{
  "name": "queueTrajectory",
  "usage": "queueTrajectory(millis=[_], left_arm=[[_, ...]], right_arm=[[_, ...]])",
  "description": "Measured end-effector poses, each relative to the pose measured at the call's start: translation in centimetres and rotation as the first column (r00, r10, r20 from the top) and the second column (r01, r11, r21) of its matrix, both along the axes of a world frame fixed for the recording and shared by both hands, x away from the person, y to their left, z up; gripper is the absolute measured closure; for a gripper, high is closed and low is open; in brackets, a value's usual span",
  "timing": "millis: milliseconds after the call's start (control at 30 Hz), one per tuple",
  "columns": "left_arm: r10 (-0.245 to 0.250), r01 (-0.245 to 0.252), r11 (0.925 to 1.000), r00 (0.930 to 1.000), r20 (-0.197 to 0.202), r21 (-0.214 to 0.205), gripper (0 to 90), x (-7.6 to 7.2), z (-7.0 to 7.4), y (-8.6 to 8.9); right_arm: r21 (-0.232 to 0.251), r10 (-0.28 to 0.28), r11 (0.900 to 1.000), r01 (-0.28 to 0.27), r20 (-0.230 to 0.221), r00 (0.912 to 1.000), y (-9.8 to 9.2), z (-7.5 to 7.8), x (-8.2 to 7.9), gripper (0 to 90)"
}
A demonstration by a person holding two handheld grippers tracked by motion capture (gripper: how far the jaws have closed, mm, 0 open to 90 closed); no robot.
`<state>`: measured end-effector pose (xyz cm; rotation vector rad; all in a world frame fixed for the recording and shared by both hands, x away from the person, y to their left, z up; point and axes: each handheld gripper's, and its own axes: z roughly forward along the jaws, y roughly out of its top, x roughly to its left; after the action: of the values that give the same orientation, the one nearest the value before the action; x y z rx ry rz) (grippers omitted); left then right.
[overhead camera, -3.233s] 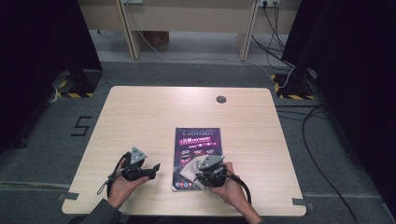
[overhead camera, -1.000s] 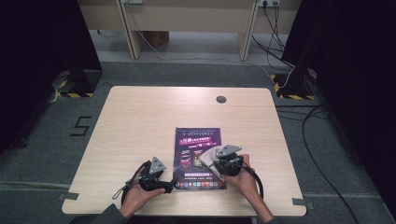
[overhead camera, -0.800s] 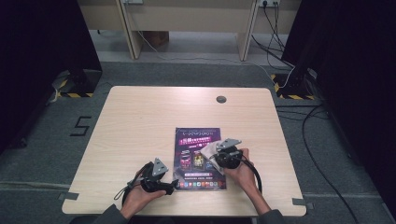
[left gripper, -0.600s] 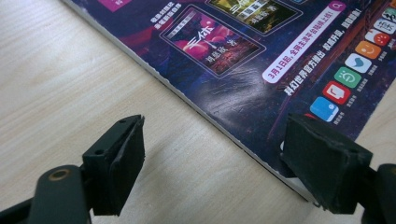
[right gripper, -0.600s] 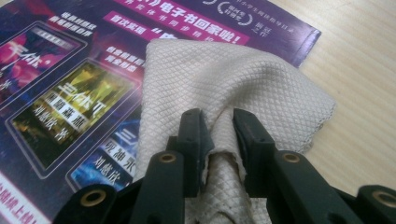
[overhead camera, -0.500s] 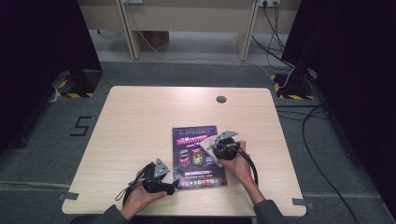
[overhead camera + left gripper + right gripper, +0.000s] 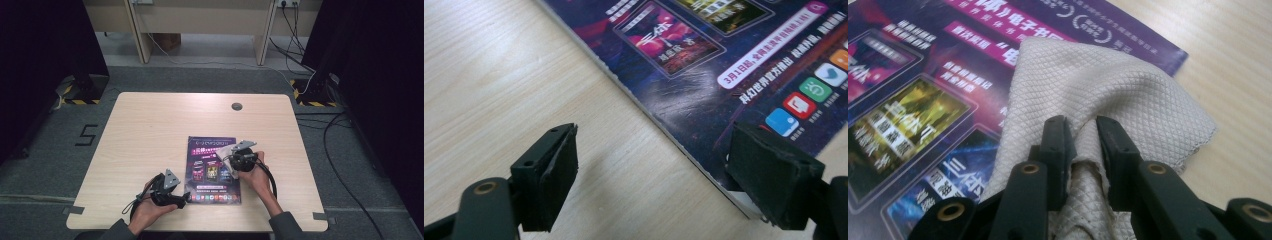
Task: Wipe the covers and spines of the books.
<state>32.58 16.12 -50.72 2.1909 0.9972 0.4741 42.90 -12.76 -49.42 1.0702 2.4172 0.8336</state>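
A purple magazine (image 7: pixel 212 169) lies flat on the wooden table (image 7: pixel 150 130), near its front edge. My right gripper (image 7: pixel 231 161) is shut on a bunched beige cloth (image 7: pixel 1108 95) and presses it onto the cover's right side (image 7: pixel 923 90); its jaws have just been closing a little on the fabric. My left gripper (image 7: pixel 181 201) stands open at the magazine's front left corner (image 7: pixel 744 200). One pad (image 7: pixel 769 175) hangs over the cover's edge, the other (image 7: pixel 555 175) over bare wood.
A round cable hole (image 7: pixel 236 106) sits at the table's far middle. Desk legs (image 7: pixel 262 30) and cables (image 7: pixel 345 160) are on the grey floor beyond and to the right. Black curtains (image 7: pixel 45 45) flank the table.
My right gripper has slid the cloth away from me, up the magazine's right side. My left gripper has stayed at the front left corner.
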Motion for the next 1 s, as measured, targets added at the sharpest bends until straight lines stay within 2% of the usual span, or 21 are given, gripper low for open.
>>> queueTrajectory(millis=[100,233,433,633,800,1000], left_arm=[[-0.004,0.004,1.0000,1.0000,-0.007,0.000,19.9,0.1,0.0,0.1],[-0.009,0.009,0.9999,1.0000,0.003,0.006,19.9,0.0,0.0,0.0],[-0.013,0.013,0.9999,0.9999,-0.005,0.006,19.9,0.1,0.1,0.0],[-0.014,0.014,0.9999,0.9999,-0.003,0.008,20.0,0.1,0.1,0.0],[-0.017,0.017,0.9999,0.9999,-0.004,0.004,20.0,0.2,0.0,0.0],[-0.023,0.023,0.9997,0.9997,-0.007,0.006,20.0,0.2,0.1,0.1]], right_arm=[[-0.006,-0.002,1.0000,0.002,0.002,1.0000,-0.2,0.0,-0.6,75.3],[-0.030,-0.002,0.9995,0.002,0.003,1.0000,0.1,0.2,-0.1,74.4],[-0.018,-0.044,0.9988,0.044,0.019,0.9988,0.3,0.1,2.6,74.4],[-0.009,-0.087,0.9961,0.088,0.033,0.9956,-0.2,0.0,4.7,74.3],[-0.028,-0.086,0.9958,0.087,0.053,0.9949,0.1,-0.1,5.4,74.2],[-0.025,-0.076,0.9967,0.077,0.058,0.9954,0.4,-0.1,5.8,74.3]])
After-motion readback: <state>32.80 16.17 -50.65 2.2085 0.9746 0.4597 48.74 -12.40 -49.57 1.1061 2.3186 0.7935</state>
